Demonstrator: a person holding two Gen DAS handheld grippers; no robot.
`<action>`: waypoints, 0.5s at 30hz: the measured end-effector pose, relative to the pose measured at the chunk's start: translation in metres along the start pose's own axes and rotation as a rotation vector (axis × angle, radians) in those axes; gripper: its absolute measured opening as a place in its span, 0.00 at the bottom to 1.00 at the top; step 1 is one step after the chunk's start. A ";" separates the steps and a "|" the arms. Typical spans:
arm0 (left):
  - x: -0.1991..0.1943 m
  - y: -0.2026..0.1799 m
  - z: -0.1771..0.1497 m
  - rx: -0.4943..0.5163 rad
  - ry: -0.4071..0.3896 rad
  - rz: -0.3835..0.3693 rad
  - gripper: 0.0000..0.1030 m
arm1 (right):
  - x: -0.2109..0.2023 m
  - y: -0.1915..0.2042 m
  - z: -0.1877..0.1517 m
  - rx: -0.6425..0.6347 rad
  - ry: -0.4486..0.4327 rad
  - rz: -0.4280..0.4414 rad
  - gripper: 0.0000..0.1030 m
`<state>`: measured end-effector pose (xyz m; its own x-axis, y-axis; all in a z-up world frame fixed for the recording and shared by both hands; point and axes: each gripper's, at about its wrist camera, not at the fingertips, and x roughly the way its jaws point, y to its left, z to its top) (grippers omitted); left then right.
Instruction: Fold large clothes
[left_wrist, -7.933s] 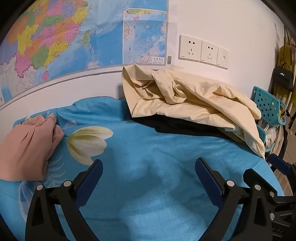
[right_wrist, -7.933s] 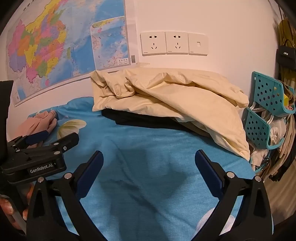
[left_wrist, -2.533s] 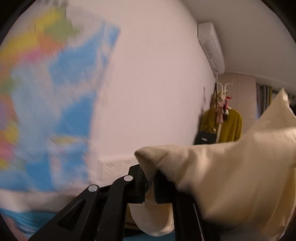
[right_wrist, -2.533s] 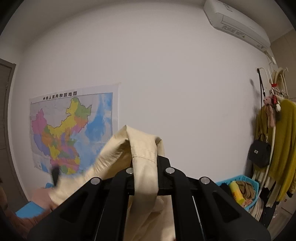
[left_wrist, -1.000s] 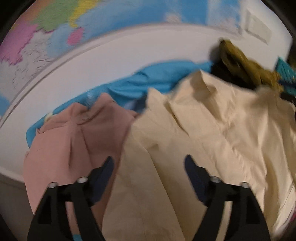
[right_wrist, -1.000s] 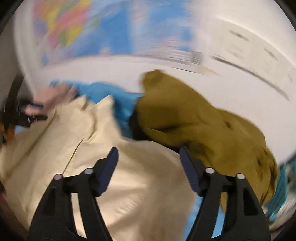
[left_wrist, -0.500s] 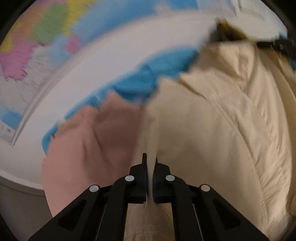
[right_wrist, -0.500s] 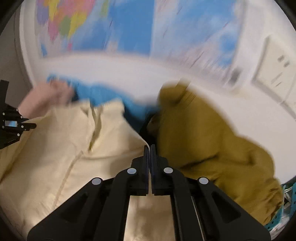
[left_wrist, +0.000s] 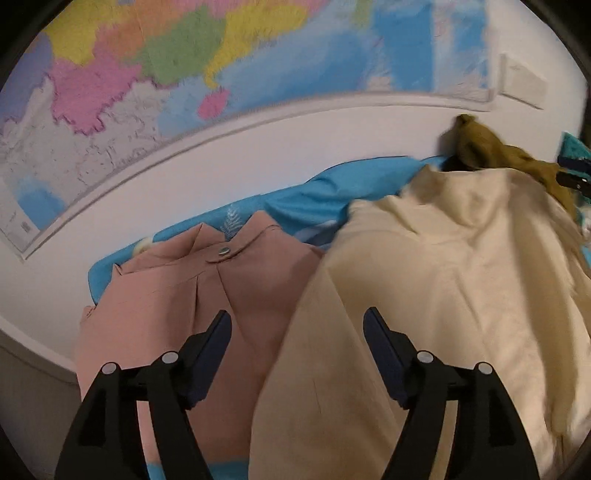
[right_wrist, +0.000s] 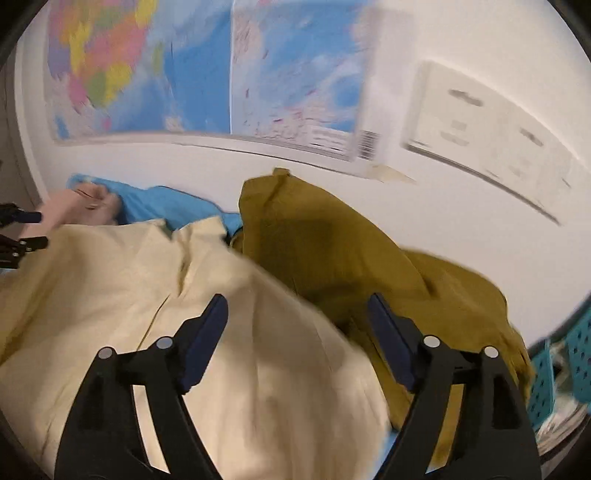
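The cream garment (left_wrist: 454, 295) is lying spread out on the blue bedsheet (left_wrist: 332, 195), collar end toward the wall, taking up most of the bed in both wrist views. Its left edge overlaps the pink garment (left_wrist: 207, 295), which sits folded near the bed's left end with a button showing at the collar. On the other side, the cream fabric butts up against and partly covers an olive-mustard garment (right_wrist: 332, 258) bunched up against the wall.

The left gripper (left_wrist: 297, 334) hangs over the seam where pink meets cream, jaws spread wide apart, having just been opening, with nothing pinched between them (the cloth is just lying underneath). Same deal with the right gripper (right_wrist: 297, 317): jaws apart, just been opening, hovering over the right edge of the cream garment where it meets the olive one, not clamped on anything.

In the right wrist view you can see bits of the left gripper poking in at the far left edge, near the pink garment (right_wrist: 74, 210). A big colourful wall map (left_wrist: 184, 74) runs along the wall behind the bed, with wall sockets (right_wrist: 480, 125) to its right (pretty blurry). A teal perforated basket (right_wrist: 565, 365) peeks in at the bed's right end.
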<state>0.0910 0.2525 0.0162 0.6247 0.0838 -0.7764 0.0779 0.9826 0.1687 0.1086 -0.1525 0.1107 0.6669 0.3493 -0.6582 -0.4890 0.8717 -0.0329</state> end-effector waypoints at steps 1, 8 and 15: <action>-0.009 -0.006 -0.005 0.015 -0.011 0.001 0.69 | -0.016 -0.008 -0.017 0.024 0.004 0.027 0.79; -0.038 -0.043 -0.034 0.090 -0.059 -0.042 0.74 | -0.065 -0.032 -0.158 0.214 0.157 0.103 0.85; -0.041 -0.058 -0.047 0.096 -0.047 -0.060 0.74 | -0.094 -0.006 -0.236 0.240 0.210 0.204 0.44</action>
<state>0.0247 0.2001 0.0093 0.6520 0.0154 -0.7581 0.1886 0.9651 0.1819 -0.0836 -0.2721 -0.0046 0.4275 0.4678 -0.7735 -0.4379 0.8558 0.2755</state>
